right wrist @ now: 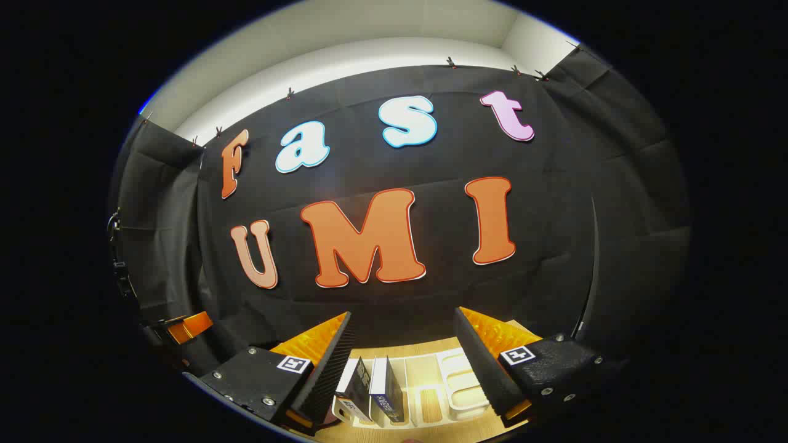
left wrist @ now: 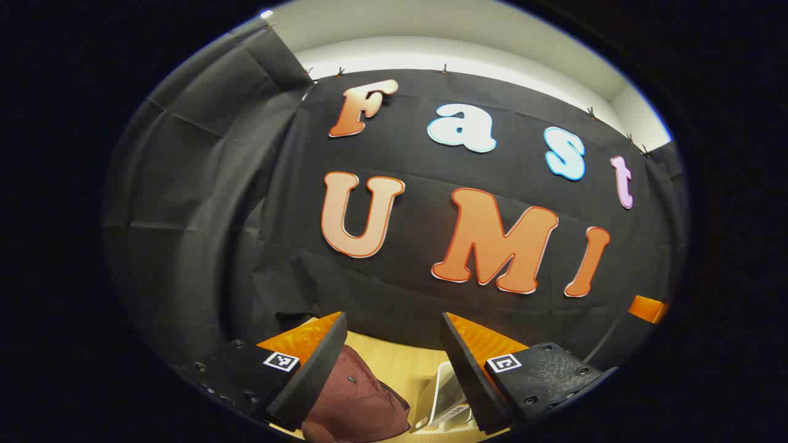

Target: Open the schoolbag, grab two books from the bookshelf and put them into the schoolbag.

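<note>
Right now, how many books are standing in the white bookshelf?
2. The left book and the right book stand side by side at the bookshelf's left end; the tongs may hide more.

Between the spread fingers of the left gripper (left wrist: 394, 369) nothing is held, and the gap looks down on the dark red schoolbag (left wrist: 357, 400), which lies below and toward its left finger. Bare wooden table (left wrist: 400, 363) runs beyond the bag to the black cloth wall. Near its right finger stands the white bookshelf (left wrist: 446, 394).

The right gripper (right wrist: 406, 363) is likewise spread wide. Below its gap, two upright books (right wrist: 375, 391) fill the rack's slots by its left finger; the slots toward its right finger are free.
</note>
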`<action>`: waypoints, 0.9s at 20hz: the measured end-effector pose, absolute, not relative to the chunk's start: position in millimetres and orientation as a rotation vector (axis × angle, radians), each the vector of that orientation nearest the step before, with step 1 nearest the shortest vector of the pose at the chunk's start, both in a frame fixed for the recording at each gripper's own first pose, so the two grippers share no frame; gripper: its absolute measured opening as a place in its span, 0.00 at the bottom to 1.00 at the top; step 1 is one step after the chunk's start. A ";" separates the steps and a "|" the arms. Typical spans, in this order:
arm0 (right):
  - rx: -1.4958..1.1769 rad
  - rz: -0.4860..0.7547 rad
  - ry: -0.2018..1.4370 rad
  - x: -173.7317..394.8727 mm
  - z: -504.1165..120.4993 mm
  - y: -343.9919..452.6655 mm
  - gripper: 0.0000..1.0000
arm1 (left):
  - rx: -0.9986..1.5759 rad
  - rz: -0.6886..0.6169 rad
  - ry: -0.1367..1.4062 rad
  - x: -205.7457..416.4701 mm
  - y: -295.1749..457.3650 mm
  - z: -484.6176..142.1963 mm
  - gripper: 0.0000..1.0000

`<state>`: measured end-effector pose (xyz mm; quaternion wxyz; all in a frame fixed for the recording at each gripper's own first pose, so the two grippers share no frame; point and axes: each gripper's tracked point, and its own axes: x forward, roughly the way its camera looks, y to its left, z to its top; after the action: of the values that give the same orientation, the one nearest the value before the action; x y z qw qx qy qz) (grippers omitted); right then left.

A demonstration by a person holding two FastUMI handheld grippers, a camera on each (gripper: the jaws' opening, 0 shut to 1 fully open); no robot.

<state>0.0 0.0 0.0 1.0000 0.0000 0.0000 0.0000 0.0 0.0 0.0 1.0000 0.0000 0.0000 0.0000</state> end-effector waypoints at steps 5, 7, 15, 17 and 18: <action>-0.011 -0.002 -0.010 1.2 3.0 -0.4 0.96 | 0.019 -0.048 0.014 3.9 -12.2 -4.5 0.95; -0.016 0.002 -0.007 0.3 2.7 0.4 0.96 | 0.051 -0.061 0.013 1.8 -16.7 -3.8 0.95; -0.041 -0.015 -0.016 -11.4 3.9 -4.6 0.96 | 0.174 -0.091 0.006 -12.6 -27.1 -4.4 0.95; -0.045 -0.017 -0.015 -13.3 4.0 -4.0 0.96 | 0.182 -0.093 0.010 -14.9 -26.2 -6.8 0.95; -0.045 -0.018 -0.014 -14.0 3.4 -3.3 0.96 | 0.181 -0.093 0.011 -16.5 -26.7 -6.8 0.95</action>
<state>-14.0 -3.3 3.4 0.9997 -0.0224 -0.0068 -0.0090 -16.5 -26.7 -6.8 0.9948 0.0902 0.0053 -0.0463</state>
